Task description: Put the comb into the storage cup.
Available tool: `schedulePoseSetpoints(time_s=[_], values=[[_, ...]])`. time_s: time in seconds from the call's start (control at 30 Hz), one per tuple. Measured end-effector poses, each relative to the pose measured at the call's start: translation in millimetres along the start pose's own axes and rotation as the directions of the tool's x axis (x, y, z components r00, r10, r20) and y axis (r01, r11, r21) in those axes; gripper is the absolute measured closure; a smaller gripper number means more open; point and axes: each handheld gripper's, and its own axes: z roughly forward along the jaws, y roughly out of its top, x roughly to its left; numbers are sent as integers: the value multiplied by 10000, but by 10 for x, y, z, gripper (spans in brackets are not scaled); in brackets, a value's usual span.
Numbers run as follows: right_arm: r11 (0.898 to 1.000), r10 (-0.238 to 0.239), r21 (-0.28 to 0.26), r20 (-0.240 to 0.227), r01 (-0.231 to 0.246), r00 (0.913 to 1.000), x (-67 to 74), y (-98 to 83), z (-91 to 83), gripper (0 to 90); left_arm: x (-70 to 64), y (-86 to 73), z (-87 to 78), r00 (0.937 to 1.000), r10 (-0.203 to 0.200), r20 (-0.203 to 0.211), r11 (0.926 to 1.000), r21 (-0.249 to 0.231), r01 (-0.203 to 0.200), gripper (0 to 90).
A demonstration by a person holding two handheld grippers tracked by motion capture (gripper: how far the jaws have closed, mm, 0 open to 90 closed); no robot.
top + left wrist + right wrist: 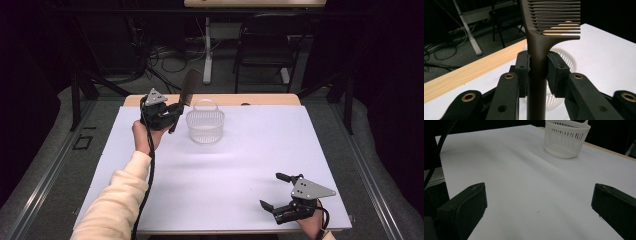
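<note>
Brown plastic comb (537, 47) is clamped by its handle in the left gripper (167, 116), raised just beside the white basket (205, 125). If tilted, it could slip or catch the basket rim and tip it. The right gripper (280, 192) is held spread wide, nothing between its jaws.

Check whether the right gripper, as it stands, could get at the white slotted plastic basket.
Probably yes. The right gripper is open and empty, and bare white table lies between it and the basket. The left gripper holds the dark comb beside the basket, not across that path.

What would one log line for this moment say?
left tool: shut on comb, held up beside basket | right tool: open, nothing held, near table corner
</note>
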Motion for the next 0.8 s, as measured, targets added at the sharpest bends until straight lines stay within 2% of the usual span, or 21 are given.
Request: schedulePoseSetpoints(time_s=[0.8], values=[[10000,-4,7,10,4,10000,-2,1,3,0,11,113,50,9999,-56,-112,9995,-323,52,725]])
